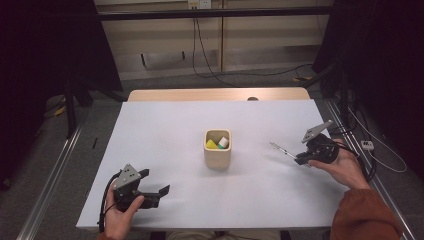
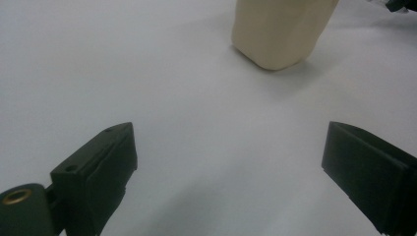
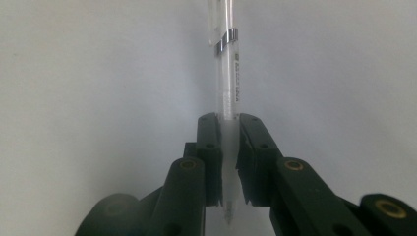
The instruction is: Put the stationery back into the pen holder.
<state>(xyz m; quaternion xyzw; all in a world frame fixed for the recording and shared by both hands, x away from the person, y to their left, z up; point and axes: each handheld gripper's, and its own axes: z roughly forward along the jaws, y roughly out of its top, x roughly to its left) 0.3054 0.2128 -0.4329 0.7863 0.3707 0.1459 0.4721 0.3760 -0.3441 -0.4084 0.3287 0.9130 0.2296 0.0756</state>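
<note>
A clear plastic pen (image 3: 228, 73) with a metal clip band sticks out ahead of my right gripper (image 3: 228, 123), whose jaws are shut on its barrel. From above, that pen (image 1: 281, 149) points left toward the cup, held just over the table by the right gripper (image 1: 300, 159) at the right side. A beige square cup (image 1: 217, 148) stands mid-table with a yellow piece and a white piece inside. My left gripper (image 1: 156, 184) rests near the front left edge, jaws wide open and empty. In the left gripper view the cup (image 2: 280, 29) stands ahead of the left gripper (image 2: 228, 157).
The white table top (image 1: 165, 130) has a wooden strip along its far edge. Dark stands and cables line the floor on both sides and behind. A person's right sleeve (image 1: 365, 215) comes in at the bottom right.
</note>
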